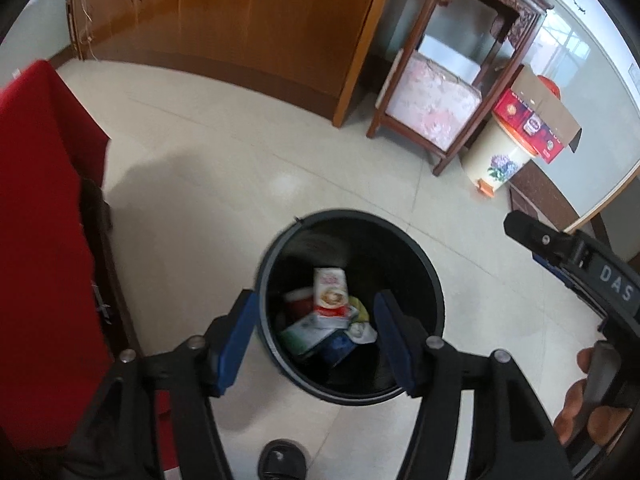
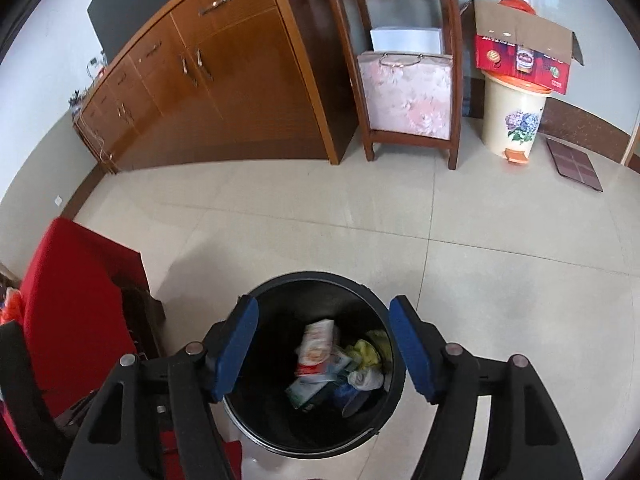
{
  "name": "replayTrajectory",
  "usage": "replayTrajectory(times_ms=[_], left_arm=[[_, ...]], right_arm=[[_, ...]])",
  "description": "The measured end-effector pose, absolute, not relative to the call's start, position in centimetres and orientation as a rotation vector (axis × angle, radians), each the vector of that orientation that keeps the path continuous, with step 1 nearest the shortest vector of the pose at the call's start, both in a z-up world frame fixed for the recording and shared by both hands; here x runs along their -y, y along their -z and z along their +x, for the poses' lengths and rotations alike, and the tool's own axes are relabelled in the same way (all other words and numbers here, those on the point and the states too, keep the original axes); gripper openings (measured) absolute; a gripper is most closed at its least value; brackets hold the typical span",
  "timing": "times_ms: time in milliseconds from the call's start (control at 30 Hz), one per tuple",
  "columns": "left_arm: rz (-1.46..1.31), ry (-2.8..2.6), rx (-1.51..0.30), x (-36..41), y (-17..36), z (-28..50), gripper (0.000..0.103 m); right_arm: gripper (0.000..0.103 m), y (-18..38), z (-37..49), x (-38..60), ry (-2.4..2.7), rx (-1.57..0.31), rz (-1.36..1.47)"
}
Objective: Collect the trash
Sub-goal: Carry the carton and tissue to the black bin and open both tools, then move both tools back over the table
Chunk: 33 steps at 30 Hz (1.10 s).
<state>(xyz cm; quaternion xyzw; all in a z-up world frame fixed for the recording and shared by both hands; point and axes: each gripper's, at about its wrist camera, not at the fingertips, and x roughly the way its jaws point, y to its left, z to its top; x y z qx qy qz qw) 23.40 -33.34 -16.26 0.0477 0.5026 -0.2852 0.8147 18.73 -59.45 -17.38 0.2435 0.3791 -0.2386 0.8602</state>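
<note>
A round black trash bin [image 1: 424,264] stands on the tiled floor, seen from above; it also shows in the right wrist view [image 2: 280,284]. Inside lie several pieces of trash: a red and white carton [image 1: 330,292] [image 2: 316,346], a green and white box [image 1: 306,334], a yellow wrapper [image 2: 370,350] and crumpled white plastic [image 2: 364,378]. My left gripper [image 1: 316,310] is open and empty above the bin's mouth. My right gripper [image 2: 324,318] is open and empty above the bin too; it shows at the right of the left wrist view [image 1: 520,226].
A red cloth-covered table [image 1: 36,200] [image 2: 76,300] stands left of the bin. At the back are a long wooden cabinet [image 2: 224,80], a dark wooden stand [image 2: 404,80] with a floral cushion, a cream flowered pedal bin [image 2: 514,120] with a red carton on top, and a dark mat [image 2: 574,164].
</note>
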Motion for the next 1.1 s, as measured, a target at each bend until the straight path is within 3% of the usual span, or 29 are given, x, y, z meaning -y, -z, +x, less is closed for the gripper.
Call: replayTrajectory(times_ms=[200,433,700,967,1100], left_arm=[[0.088,0.58,-1.001,30.4,12.6,22.7,0.062],[0.075,0.545,-0.927,26.4,8.6,21.5,0.063],[0.041,0.472,-0.867,21.8,6.1,20.5,0.063],[-0.01,0.374,-0.815,15.9,4.4,20.0,0.063],[-0.047,0.313,-0.798,11.8,4.1,19.9,0.063]], right_arm=[[0.07,15.6,17.9,57.5,0.477,-0.764,0.501],[0.078,14.4,17.9,53.3,0.418,-0.792,0.464],[0.097,10.8,17.6,46.8,0.383,-0.695,0.355],[0.098,7.4,18.3,39.3,0.226,-0.54,0.212],[0.098,7.0,20.2,35.6,0.136,-0.558,0.156]])
